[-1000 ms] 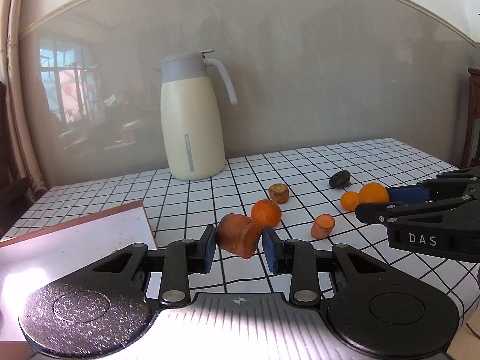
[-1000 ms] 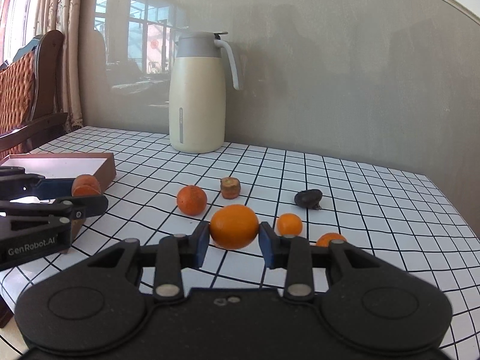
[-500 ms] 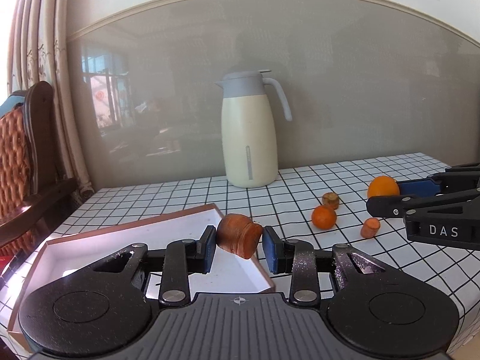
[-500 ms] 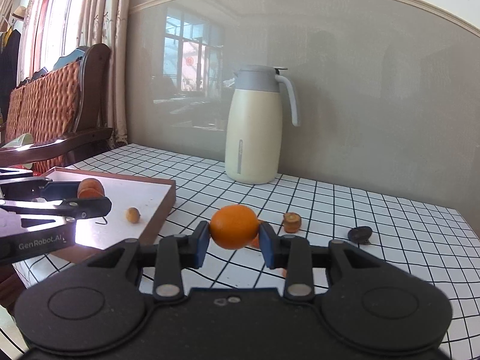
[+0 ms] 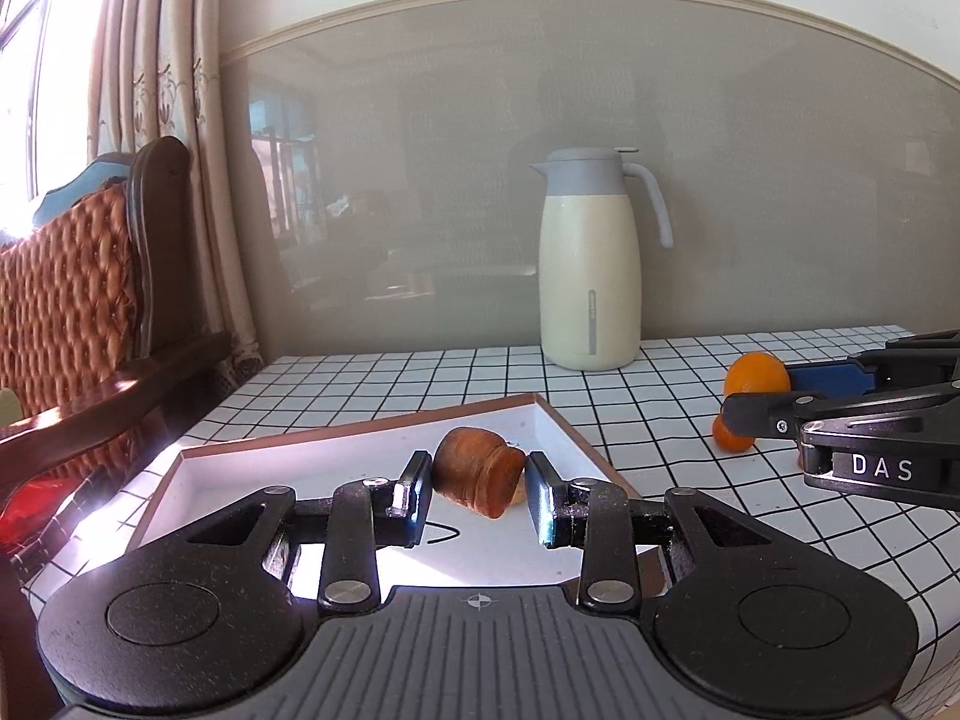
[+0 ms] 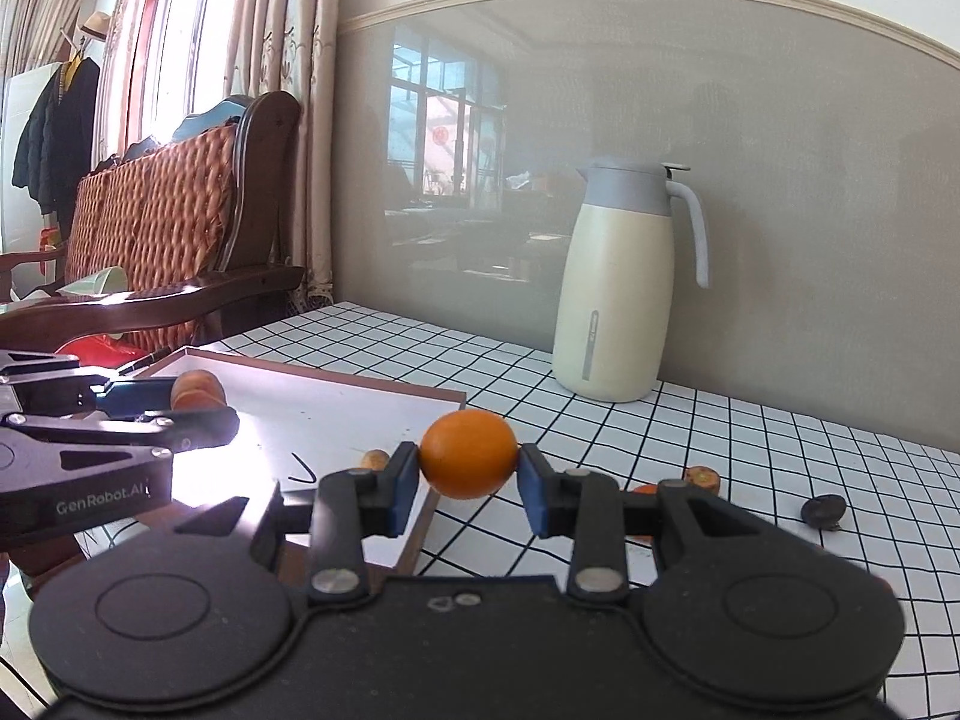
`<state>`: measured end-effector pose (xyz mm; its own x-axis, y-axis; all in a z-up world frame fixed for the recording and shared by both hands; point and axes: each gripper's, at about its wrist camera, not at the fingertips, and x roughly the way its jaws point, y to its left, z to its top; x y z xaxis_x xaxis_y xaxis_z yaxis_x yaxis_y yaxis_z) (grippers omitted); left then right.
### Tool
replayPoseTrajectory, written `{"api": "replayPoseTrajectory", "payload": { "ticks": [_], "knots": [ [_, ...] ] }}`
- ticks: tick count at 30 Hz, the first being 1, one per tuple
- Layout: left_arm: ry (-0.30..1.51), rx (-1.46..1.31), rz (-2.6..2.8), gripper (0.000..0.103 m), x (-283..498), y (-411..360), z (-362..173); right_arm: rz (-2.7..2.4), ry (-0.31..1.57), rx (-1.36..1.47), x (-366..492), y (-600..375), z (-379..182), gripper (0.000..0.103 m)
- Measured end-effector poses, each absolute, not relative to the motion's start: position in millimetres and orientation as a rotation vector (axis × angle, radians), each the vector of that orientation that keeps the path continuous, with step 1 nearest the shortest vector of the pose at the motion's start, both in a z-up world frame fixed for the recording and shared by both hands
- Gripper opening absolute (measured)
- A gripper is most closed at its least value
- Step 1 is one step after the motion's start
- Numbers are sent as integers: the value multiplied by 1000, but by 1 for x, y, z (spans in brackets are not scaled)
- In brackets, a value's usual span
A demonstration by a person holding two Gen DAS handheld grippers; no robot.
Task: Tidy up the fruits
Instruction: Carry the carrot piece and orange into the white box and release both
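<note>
Orange (image 6: 468,453) clamped by right gripper (image 6: 467,480) | left gripper (image 5: 480,495) grips brown fruit (image 5: 478,471), kind unclear

A white tablecloth (image 5: 690,420) is crossed by a black grid of thin lines; a shallow tray (image 5: 336,456) at the near left is seen with a white floor and a brown rim; a round smooth fruit (image 6: 468,453) is coloured bright orange; a ridged chunk (image 5: 480,471) is coloured reddish brown; a tall jug (image 5: 591,294) at the far side is finished in cream with a grey lid and handle; the woven chair back (image 6: 156,210) is patterned in orange-brown.
</note>
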<state>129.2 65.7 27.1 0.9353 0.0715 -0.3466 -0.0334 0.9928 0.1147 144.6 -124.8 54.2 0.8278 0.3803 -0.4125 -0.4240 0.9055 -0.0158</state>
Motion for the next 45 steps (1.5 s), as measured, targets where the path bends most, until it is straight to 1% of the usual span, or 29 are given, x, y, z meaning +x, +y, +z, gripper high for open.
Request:
{"api": "replayPoseTrajectory", "payload": {
  "ticks": [29,45],
  "knots": [
    [346,49,222,34,114,148,25,563,406,-112,149,-51,52,27],
    [326,25,297,34,134,193,27,566,390,-108,173,-24,54,27]
  ]
}}
